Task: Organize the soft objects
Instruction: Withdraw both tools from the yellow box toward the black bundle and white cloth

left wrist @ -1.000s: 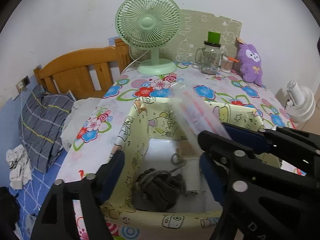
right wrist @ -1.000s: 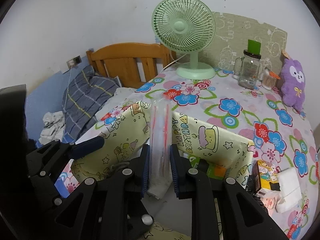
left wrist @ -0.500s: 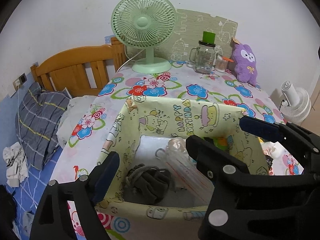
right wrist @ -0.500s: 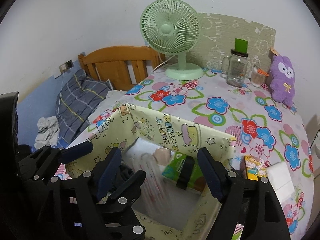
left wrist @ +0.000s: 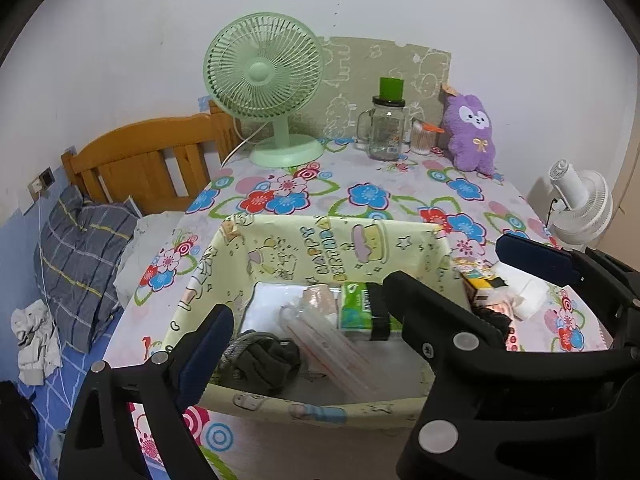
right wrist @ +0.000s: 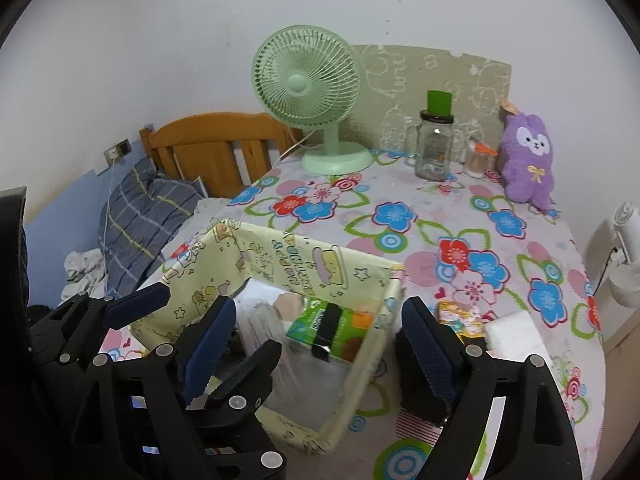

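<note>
A yellow cartoon-print fabric box point(left wrist: 320, 240) point(right wrist: 304, 264) stands on the flowered table. Inside lie a dark sock bundle point(left wrist: 264, 360), a clear packet with red stripes point(left wrist: 332, 348) and a green tissue pack point(left wrist: 356, 308) point(right wrist: 328, 320). My left gripper point(left wrist: 308, 340) is open and empty above the box's near side. My right gripper point(right wrist: 316, 344) is open and empty over the box; its arm shows at the right of the left wrist view. A purple plush point(left wrist: 472, 136) point(right wrist: 528, 160) sits at the back right.
A green fan point(left wrist: 268, 92), a glass jar with a green lid point(left wrist: 386, 128) and a small cup stand at the back. A yellow packet point(left wrist: 476, 276) and white tissues point(left wrist: 520, 288) lie right of the box. A bed lies left, a white fan right.
My right gripper opened and let the clear striped packet fall into the box. Both grippers drew back and up from the box.
</note>
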`<state>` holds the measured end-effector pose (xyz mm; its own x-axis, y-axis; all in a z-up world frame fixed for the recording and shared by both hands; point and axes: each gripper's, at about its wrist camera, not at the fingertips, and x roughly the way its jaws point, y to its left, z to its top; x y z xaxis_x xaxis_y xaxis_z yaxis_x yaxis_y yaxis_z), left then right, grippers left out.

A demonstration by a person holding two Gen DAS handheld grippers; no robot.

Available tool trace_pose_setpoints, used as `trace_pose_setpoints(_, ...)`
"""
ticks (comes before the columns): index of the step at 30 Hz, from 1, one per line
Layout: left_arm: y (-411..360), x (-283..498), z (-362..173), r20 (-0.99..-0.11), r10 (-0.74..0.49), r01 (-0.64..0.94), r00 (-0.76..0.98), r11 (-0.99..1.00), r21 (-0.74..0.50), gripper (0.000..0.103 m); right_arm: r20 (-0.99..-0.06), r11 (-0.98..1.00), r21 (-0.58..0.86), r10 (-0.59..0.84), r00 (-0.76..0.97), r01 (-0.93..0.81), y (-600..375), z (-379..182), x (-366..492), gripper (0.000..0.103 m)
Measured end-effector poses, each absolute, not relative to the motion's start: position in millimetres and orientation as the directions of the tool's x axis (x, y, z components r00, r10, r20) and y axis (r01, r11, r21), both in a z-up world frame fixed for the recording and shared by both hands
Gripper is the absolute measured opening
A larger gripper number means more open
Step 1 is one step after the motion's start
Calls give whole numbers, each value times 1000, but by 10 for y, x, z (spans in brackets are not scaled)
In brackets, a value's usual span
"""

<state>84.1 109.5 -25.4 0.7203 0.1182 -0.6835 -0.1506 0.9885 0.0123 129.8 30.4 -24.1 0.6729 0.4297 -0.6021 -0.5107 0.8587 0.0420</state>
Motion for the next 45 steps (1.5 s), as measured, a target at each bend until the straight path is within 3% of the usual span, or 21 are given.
trace_pose_setpoints(10,831,798,-115,-658,101,-121,746,993,15,94,-564,887,24,393,726,-462,3,-92,1180,91)
trace_pose_setpoints(14,702,780,-71,-646,95,-108,758,994,21,94,-548,904,20,367,752,-426,-129,-53,1151,97)
trace_pose_setpoints(45,-150,808,-209,-648,-6,5,762,1000,-4,101,-509,958,24,257,822,-284,-1038,-149,1035,100)
